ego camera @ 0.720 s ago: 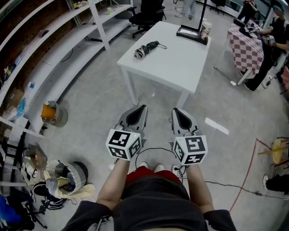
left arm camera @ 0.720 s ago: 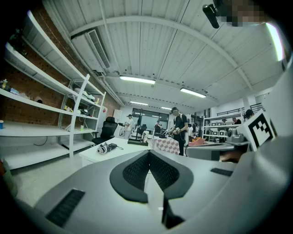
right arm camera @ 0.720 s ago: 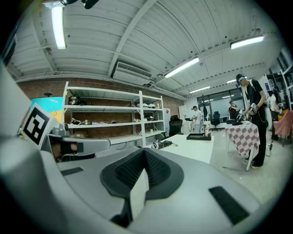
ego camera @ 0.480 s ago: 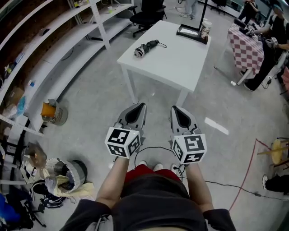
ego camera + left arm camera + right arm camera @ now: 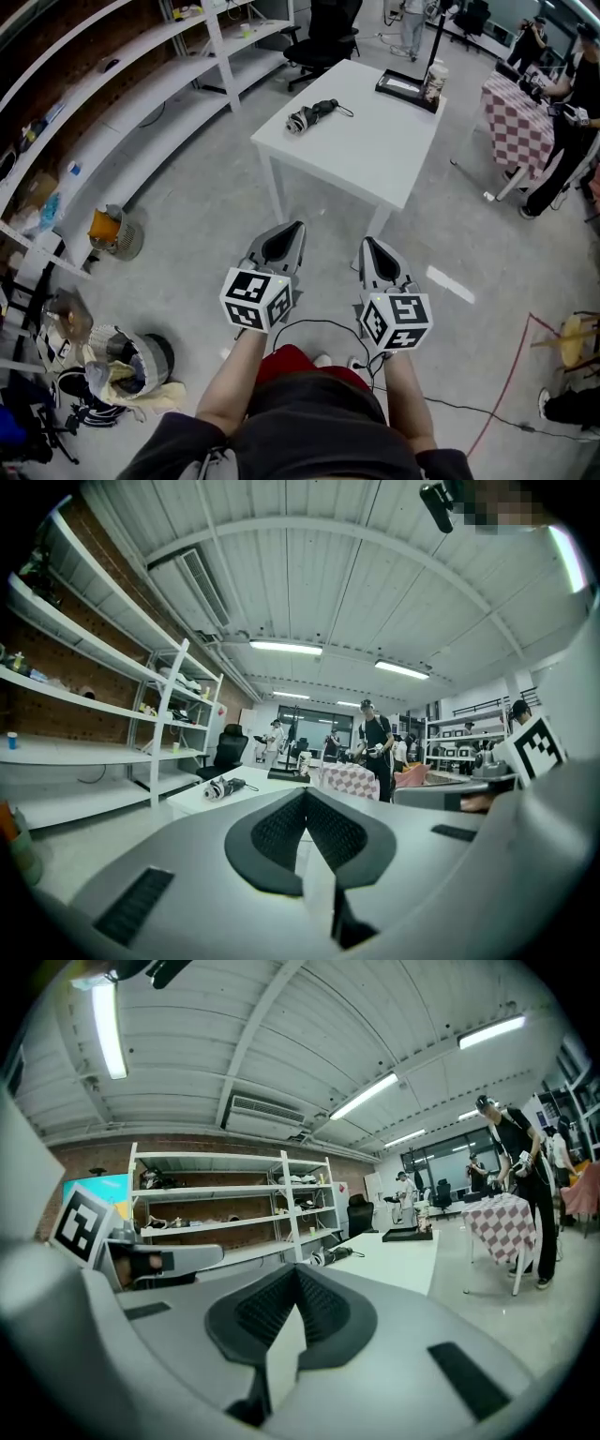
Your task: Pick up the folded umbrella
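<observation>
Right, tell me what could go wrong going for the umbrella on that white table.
1. The left gripper and right gripper are both shut. Reaching the folded umbrella like that would likely shove it, and it lies near the white table's edge.
2. A black cable trails across the floor by the person's feet, a possible trip on the walk over.

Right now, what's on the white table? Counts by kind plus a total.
Umbrella: 1
Stand: 1
Cup: 1
Total: 3
</observation>
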`<move>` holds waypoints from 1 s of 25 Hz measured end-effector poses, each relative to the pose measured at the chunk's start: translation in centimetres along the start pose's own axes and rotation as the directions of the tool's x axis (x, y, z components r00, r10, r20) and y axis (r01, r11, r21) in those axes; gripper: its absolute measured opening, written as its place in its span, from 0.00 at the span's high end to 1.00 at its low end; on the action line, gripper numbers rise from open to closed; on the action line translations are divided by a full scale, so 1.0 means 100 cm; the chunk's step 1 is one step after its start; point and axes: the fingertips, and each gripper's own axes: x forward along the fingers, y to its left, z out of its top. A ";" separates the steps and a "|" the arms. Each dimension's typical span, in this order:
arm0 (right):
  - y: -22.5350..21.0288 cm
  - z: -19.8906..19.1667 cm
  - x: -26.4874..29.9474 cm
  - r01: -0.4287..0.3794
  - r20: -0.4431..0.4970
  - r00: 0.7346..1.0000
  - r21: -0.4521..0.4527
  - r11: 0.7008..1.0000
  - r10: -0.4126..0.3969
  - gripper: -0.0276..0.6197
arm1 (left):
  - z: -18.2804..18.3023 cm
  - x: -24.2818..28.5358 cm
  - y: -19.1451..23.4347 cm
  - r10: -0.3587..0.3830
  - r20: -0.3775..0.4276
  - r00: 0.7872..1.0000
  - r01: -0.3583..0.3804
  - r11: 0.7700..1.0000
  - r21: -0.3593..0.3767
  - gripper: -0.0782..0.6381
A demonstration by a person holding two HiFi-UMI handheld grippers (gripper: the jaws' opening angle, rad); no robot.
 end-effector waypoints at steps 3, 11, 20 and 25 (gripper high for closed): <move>-0.008 0.003 -0.002 0.003 0.007 1.000 0.008 1.000 -0.003 0.93 | 0.001 0.004 -0.003 0.007 0.001 1.000 -0.007 1.000 0.009 0.87; -0.009 0.007 -0.003 -0.002 0.007 1.000 -0.008 1.000 0.002 0.93 | 0.007 0.005 -0.002 0.021 0.010 1.000 -0.021 1.000 0.019 0.87; -0.007 0.010 0.001 -0.028 0.011 1.000 -0.036 0.999 0.028 0.93 | 0.013 0.012 0.004 0.042 0.022 0.999 -0.043 0.998 0.036 0.87; -0.013 0.004 0.010 -0.018 -0.012 1.000 -0.045 0.999 0.017 0.93 | 0.009 0.021 0.010 0.046 0.020 0.999 -0.047 0.999 0.027 0.87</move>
